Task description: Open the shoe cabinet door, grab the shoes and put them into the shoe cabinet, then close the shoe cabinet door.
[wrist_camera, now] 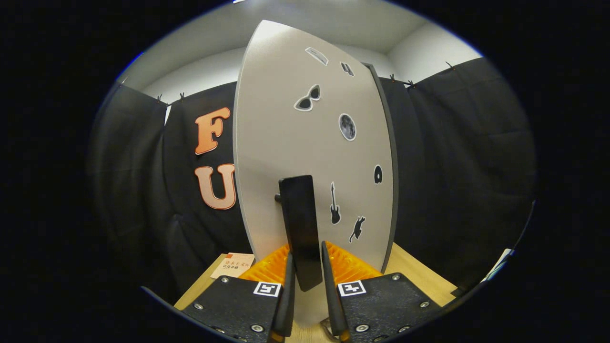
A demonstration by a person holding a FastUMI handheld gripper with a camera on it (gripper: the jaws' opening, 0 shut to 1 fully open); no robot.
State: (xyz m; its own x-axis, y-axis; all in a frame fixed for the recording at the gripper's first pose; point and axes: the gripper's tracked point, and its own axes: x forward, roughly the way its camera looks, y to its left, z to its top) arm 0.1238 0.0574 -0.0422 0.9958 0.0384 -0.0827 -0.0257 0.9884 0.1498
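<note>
Door-opening step: gripper jaws nipped on handle of door, seemingly firm. Next: swing toward 9 o'clock.

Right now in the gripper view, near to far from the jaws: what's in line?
Gripper, jaws either side of the black flat door handle → grey sticker-covered shoe cabinet door → black cloth booth wall → white room wall.

Pale grey shoe cabinet door stands upright, dotted with stickers; its dark handle sits between the hand-held gripper fingers.
</note>
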